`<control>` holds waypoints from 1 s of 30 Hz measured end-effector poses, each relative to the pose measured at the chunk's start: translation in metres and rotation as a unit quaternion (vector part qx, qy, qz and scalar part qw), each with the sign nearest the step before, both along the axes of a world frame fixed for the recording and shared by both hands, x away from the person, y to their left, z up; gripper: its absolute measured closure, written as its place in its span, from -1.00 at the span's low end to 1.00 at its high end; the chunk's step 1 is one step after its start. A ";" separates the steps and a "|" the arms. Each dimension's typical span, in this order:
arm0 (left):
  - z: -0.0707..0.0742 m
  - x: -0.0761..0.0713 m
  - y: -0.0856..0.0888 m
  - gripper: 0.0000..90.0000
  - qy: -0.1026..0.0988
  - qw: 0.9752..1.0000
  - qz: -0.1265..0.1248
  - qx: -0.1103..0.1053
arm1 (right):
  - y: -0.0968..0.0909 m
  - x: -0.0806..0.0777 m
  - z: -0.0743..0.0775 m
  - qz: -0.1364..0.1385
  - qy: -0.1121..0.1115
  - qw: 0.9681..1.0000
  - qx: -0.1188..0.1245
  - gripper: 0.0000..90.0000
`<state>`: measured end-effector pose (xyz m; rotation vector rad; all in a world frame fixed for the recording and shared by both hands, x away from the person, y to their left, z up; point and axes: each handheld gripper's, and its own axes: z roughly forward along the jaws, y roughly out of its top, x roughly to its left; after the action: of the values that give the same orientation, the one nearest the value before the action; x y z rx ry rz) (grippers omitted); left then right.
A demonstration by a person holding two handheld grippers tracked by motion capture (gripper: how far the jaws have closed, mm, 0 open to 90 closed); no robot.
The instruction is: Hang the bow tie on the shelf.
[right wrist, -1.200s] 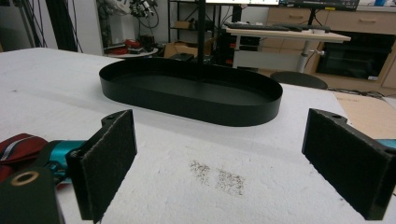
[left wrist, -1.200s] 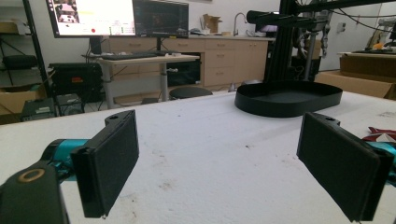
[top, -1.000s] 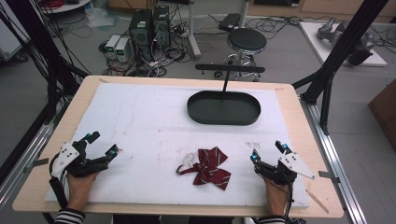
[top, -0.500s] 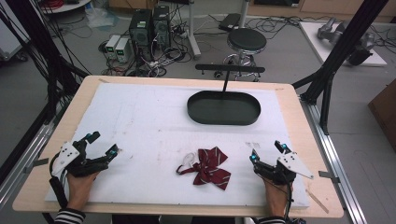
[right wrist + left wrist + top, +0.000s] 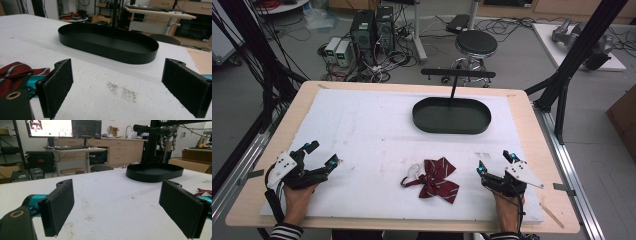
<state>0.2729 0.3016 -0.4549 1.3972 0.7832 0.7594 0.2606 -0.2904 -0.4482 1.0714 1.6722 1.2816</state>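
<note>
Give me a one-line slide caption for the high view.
Both open grippers, left and right, rest on the white table flanking a striped maroon bow tie, black oval tray beyond.

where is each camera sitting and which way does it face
High view: above the person's side of the table, looking forward and down; both hands, left gripper and right gripper show.
Left gripper view: rides the left gripper, low over the table, facing the tray; its two fingers show.
Right gripper view: rides the right gripper, facing the tray; its fingers show, bow tie at left.
Shared: all three show the tray and the bow tie.
</note>
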 end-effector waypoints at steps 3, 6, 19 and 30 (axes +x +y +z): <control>0.000 0.001 0.000 -0.70 0.002 1.000 0.000 0.000 | 0.007 0.001 0.007 0.021 0.008 1.000 -0.012 -0.80; 0.000 0.001 0.000 -0.71 0.004 1.000 0.000 0.001 | 0.015 0.003 0.017 0.046 0.014 0.998 -0.028 -0.80; 0.000 0.001 0.000 -0.70 0.002 1.000 0.000 -0.001 | 0.051 0.014 0.069 0.154 0.044 0.985 -0.059 -0.80; 0.000 0.000 0.000 -0.70 0.002 1.000 0.001 0.000 | 0.089 0.034 0.084 0.223 0.099 0.966 -0.090 -0.80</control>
<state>0.2733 0.3015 -0.4548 1.3976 0.7878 0.7580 0.2943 -0.2018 -0.3645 0.7559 2.2265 1.2916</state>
